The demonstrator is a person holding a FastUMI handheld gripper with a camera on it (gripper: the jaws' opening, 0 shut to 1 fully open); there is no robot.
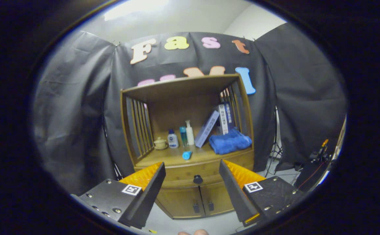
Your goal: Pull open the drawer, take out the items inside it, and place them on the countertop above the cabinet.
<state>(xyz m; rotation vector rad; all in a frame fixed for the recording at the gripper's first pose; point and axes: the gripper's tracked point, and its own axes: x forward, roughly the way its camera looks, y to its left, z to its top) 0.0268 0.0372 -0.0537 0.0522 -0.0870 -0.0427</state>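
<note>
A wooden cabinet [190, 156] stands ahead against the booth wall. Its drawer [194, 174] sits shut below the countertop [163, 157], with a dark round knob [198, 179] in the middle of its front. My gripper [192, 169] is open and holds nothing; its fingers frame the drawer front and the knob lies beyond them, some way off. On the countertop a small blue item [187, 155] lies near the front edge. The drawer's inside is hidden.
On the countertop stand a small cream pot [160, 143], three bottles [180, 136], leaning books [216, 125] and a folded blue towel [229, 142]. Two small doors [193, 199] sit under the drawer. Stands and cables [317, 160] are at the right on the floor.
</note>
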